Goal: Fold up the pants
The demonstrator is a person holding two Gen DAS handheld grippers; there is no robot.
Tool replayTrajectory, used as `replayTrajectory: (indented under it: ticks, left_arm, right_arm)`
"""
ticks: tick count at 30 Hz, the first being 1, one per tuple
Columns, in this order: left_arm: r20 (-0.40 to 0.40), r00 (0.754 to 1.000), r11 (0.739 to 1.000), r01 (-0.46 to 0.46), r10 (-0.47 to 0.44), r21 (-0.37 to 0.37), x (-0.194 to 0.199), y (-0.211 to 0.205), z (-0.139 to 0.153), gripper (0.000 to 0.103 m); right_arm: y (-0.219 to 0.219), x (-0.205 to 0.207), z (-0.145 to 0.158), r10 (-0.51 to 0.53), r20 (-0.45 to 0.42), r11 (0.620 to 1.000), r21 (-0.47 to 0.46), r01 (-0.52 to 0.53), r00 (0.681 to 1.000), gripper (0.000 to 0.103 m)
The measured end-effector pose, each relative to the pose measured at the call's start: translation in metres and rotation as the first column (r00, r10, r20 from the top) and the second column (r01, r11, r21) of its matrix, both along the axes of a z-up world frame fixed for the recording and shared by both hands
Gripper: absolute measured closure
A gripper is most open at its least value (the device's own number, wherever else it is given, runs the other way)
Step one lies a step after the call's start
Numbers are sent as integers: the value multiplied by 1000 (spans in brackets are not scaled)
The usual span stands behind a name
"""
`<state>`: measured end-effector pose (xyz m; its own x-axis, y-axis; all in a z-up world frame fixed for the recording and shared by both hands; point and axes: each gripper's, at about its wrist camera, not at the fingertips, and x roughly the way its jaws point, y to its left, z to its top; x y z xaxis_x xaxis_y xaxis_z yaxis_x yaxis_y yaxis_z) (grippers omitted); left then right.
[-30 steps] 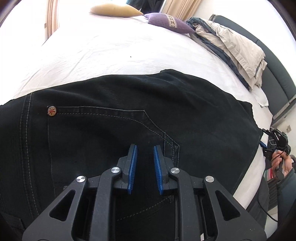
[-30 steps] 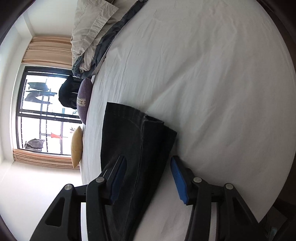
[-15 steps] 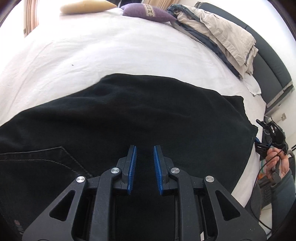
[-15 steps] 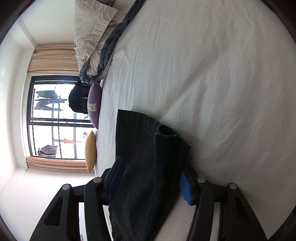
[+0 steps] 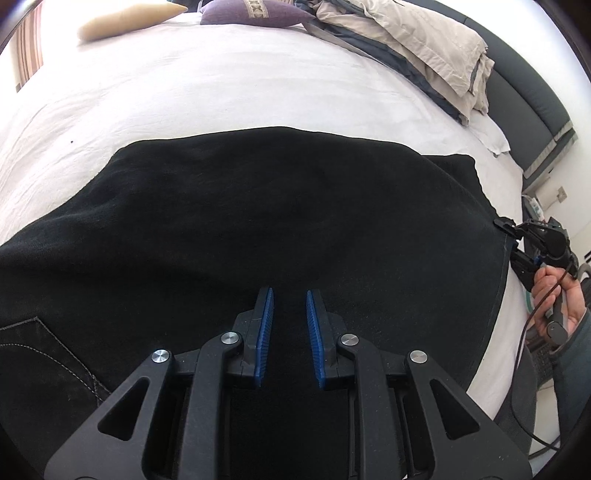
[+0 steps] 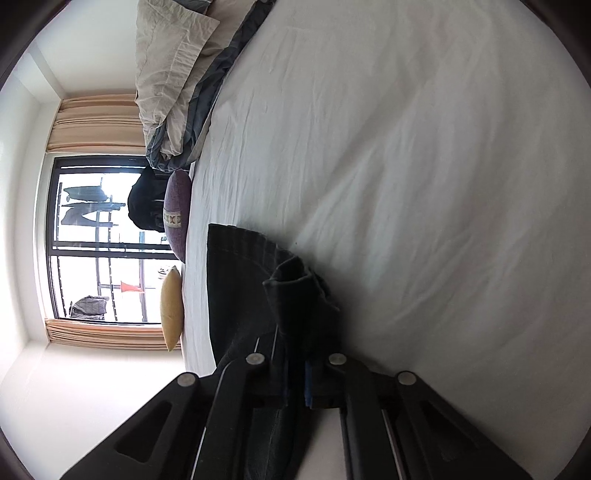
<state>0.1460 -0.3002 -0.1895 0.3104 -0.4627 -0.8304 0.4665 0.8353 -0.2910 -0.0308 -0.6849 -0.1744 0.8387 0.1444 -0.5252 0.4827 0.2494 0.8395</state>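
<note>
On the white bed sheet (image 5: 229, 92), a pair of black jeans (image 5: 280, 206) is spread flat, with a stitched pocket seam seen at the lower left of the left wrist view. The left gripper (image 5: 288, 325) is held just above the dark cloth, its blue pads (image 5: 265, 332) set apart with nothing between them. The right gripper (image 6: 295, 384) is clamped on the hem end of the jeans (image 6: 291, 295), where the cloth is bunched and raised off the sheet; in the left wrist view that gripper is seen at the far right edge of the cloth. The step in hand is judged to be the taking up of the leg ends for a lengthwise fold. A second hold by the left gripper on the near edge is called for, so the ends can be carried over evenly. Pillows (image 5: 424, 48) and cushions (image 5: 255, 14) are piled well apart at the bed's far side.
</note>
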Motion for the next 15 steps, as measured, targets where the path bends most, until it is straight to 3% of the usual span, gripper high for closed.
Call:
replayTrajectory:
  ticks: [3, 6, 10, 12, 13, 15]
  left_arm:
    - [-29, 1000, 998, -13, 11, -69, 2, 8, -8, 85]
    - [-31, 999, 996, -18, 15, -86, 1, 11, -11, 85]
    - [-55, 998, 990, -35, 28, -134, 3, 25, -15, 85]
    - [-60, 998, 989, -37, 29, -146, 3, 28, -16, 85]
    - [-59, 998, 988, -39, 30, -149, 3, 28, -16, 85]
    - [-64, 997, 985, -48, 38, -166, 3, 32, -17, 85]
  right_arm:
    - [3, 0, 4, -7, -10, 1000, -25, 7, 1000, 97]
    - [9, 0, 14, -17, -34, 997, -78, 14, 999, 97]
    - [38, 14, 53, 34, -60, 966, -253, -48, 998, 97]
    - [73, 32, 81, 131, -95, 907, -390, -158, 987, 97]
    - [98, 42, 94, 197, -118, 857, -461, -229, 973, 97]
    - [163, 60, 116, 365, -190, 699, -591, -403, 911, 97]
